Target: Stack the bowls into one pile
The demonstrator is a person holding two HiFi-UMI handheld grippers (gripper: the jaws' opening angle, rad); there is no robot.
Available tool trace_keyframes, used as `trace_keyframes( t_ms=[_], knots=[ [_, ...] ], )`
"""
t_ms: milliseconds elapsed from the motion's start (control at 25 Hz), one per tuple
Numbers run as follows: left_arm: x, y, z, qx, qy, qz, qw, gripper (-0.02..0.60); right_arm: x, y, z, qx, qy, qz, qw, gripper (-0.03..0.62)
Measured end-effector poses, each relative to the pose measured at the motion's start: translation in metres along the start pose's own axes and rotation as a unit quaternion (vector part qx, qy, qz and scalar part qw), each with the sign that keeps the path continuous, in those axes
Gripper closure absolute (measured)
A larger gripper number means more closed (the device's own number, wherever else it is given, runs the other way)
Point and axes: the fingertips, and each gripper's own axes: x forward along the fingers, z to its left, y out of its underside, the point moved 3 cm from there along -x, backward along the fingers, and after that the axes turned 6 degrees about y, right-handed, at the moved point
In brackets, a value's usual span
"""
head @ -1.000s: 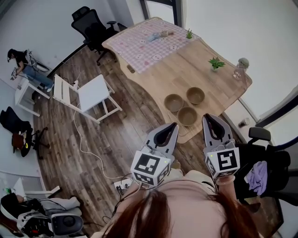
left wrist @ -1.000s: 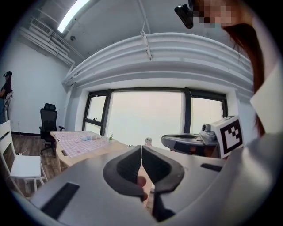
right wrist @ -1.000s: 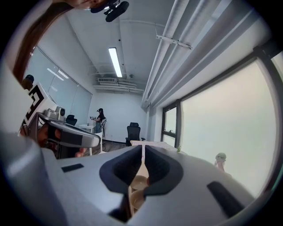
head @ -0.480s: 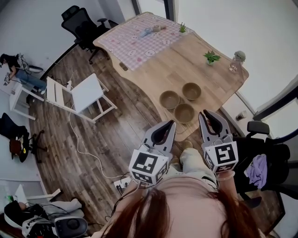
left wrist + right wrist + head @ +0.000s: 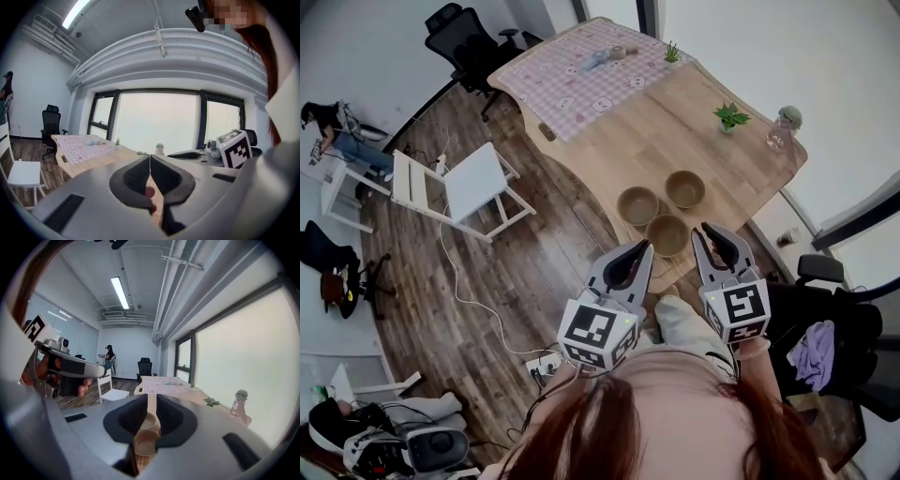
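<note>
While hanging short of the light wooden desk [image 5: 727, 169], with three shallow brown bowls [image 5: 667, 234] clustered unstacked near its edge: widen the right tongs [image 5: 713, 232], just opening and empty, then straddle the nearest rim squarely; part the closed, empty left tongs [image 5: 639, 249].

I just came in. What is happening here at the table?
A person holds a gripper in each hand, both pointing toward the wooden table. Three bowls sit side by side near its edge, none stacked yet. The jaws of the left gripper are together; those of the right gripper have just been opening, nothing between them.
</note>
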Motion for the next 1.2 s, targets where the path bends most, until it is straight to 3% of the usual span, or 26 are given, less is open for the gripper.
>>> trace_keyframes(
  t_ms=[520,1200],
  knots=[
    [0.038,0.004,0.017,-0.018,-0.035,0.007,0.9992,0.571,0.049,0.045,-0.008,-0.012,-0.075,0.061,0.995,0.539],
    [0.074,0.014,0.035,-0.028,-0.046,0.026,0.9982,0.571,0.101,0.101,-0.015,-0.049,-0.129,0.128,0.982,0.525]
  ],
)
